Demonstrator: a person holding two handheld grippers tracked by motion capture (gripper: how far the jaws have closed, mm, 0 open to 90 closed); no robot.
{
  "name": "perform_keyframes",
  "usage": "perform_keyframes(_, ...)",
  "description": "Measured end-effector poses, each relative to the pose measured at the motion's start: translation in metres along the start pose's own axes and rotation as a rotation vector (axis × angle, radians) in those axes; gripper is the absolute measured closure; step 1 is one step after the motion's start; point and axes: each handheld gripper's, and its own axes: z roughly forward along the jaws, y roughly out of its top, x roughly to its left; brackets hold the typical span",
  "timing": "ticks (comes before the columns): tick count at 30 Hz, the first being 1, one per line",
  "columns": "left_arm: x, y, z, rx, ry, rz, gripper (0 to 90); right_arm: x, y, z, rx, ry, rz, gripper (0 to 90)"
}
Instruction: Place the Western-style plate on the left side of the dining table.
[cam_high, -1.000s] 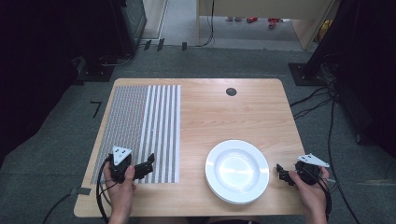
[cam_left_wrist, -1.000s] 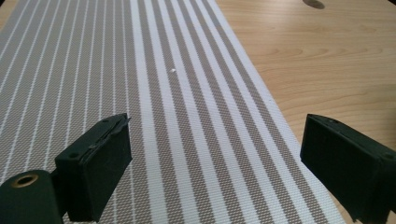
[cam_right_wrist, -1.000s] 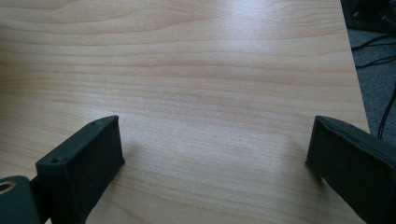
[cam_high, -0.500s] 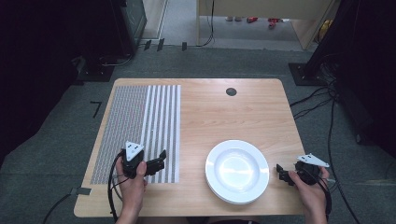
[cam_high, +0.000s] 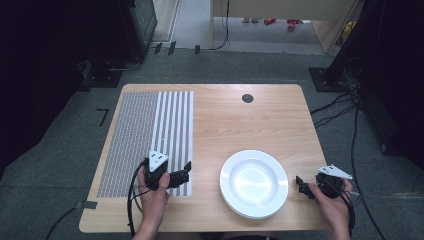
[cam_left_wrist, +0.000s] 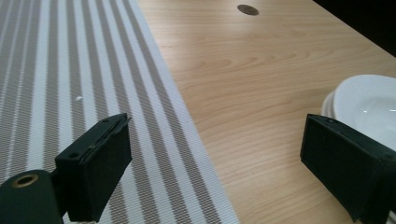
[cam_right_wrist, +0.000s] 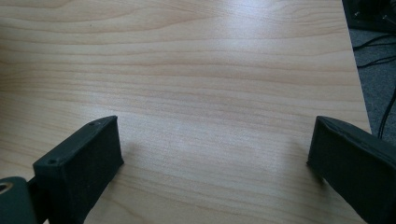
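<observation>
Left gripper (cam_high: 186, 173), jaws wide and empty, should approach the white plates (cam_high: 254, 183) low at the rim; right gripper (cam_high: 301, 185) waits, likewise agape.

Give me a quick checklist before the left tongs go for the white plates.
1. Left tongs open: ok, jaws wide apart.
2. Left tongs hold nothing: ok.
3. Path to the plates: ok, bare wood between.
4. Plates stacked flat on the table: ok; how many, cannot tell.
5. Right tongs open and clear of the plates: ok.
6. Left tongs off the striped mat: not ok, they hover over its edge.
</observation>
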Motion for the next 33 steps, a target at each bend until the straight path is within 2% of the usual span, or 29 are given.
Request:
perform_keyframes(1,-0.005,-0.001,0.002,0.003,-0.019,0.003,8.9,0.000,0.000,0.000,0.000,0.000,0.000,2.7)
perform_keyframes(7,-0.020,-0.004,0.008,0.019,-0.065,0.022,8.9,0.000,0.000,0.000,0.000,-0.002,0.002,2.7)
perform_keyframes(13,-0.029,-0.008,0.012,0.035,-0.100,0.025,8.9,0.001,0.000,0.000,-0.002,-0.011,0.010,2.8)
perform_keyframes(18,-0.034,-0.010,0.014,0.043,-0.114,0.030,8.9,0.001,-0.001,-0.001,-0.009,-0.023,0.030,5.9)
perform_keyframes(19,-0.037,-0.012,0.015,0.047,-0.122,0.032,8.9,0.001,-0.001,-0.002,-0.015,-0.024,0.056,6.6)
perform_keyframes(20,-0.037,-0.012,0.015,0.047,-0.122,0.032,8.9,0.001,-0.001,-0.002,-0.015,-0.024,0.056,6.6)
perform_keyframes(21,-0.040,-0.013,0.016,0.054,-0.131,0.039,8.9,0.000,0.000,-0.005,-0.027,-0.012,0.095,7.0)
perform_keyframes(22,-0.041,-0.014,0.016,0.058,-0.136,0.042,8.9,0.000,0.000,-0.007,-0.039,-0.009,0.105,7.1)
perform_keyframes(25,-0.046,-0.016,0.018,0.064,-0.149,0.048,8.9,0.003,0.003,-0.015,-0.089,0.004,0.121,7.1)
perform_keyframes(26,-0.046,-0.016,0.018,0.064,-0.149,0.048,8.9,0.003,0.003,-0.015,-0.089,0.004,0.121,7.1)
perform_keyframes(27,-0.049,-0.017,0.019,0.066,-0.160,0.048,8.9,0.006,0.007,-0.021,-0.121,0.006,0.154,7.1)
perform_keyframes(29,-0.051,-0.018,0.019,0.068,-0.170,0.051,8.9,0.011,0.011,-0.026,-0.156,0.021,0.163,7.7)
perform_keyframes(33,-0.054,-0.018,0.019,0.069,-0.183,0.049,8.9,0.020,0.018,-0.035,-0.199,0.034,0.182,13.6)
